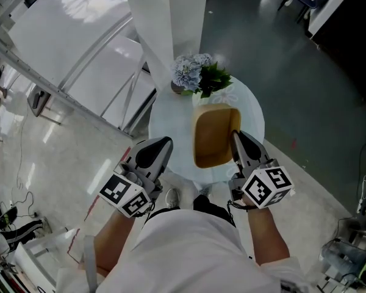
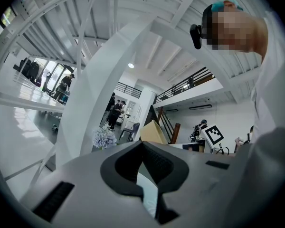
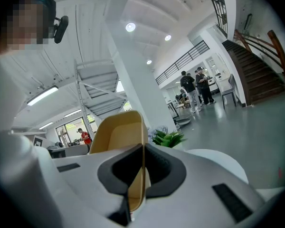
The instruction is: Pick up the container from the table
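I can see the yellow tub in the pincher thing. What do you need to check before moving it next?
1. Right gripper is shut on the container wall: ok.
2. Container is fully clear of the table: cannot tell, as the head view looks straight down on it.
3. Container is apart from the flowers: ok, though they are close.
4. Nothing inside to spill: ok for the part of the inside that shows.
5. Left gripper is free to help, jaws together and nothing between them: ok.
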`<state>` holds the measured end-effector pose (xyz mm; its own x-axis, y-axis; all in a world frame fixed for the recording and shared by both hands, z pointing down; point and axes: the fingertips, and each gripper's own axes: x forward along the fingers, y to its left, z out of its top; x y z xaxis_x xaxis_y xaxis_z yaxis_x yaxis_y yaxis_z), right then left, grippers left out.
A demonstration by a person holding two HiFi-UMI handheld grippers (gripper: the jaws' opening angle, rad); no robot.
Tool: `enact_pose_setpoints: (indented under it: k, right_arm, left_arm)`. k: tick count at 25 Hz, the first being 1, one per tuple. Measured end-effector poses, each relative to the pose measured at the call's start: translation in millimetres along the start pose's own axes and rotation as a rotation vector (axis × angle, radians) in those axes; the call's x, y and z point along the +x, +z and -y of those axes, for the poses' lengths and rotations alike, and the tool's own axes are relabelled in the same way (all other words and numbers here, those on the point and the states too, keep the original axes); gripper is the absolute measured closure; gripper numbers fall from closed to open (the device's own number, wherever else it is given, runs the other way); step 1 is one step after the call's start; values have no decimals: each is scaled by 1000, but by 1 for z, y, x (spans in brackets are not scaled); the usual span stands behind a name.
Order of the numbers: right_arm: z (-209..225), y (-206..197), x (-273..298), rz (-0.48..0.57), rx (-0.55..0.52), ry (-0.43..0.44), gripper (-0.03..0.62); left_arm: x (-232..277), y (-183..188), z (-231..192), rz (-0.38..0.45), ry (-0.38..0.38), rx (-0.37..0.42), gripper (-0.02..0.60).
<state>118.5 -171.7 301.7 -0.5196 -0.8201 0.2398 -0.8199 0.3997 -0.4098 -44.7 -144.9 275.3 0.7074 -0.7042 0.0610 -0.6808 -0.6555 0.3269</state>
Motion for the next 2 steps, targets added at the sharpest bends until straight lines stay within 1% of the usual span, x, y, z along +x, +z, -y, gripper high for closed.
enact_pose_setpoints:
  k: [2]
  right_arm:
    - [1,-1,1,-1,-2,1,562]
  left_arm:
    - [1,-1,-2,0,2,-1,560]
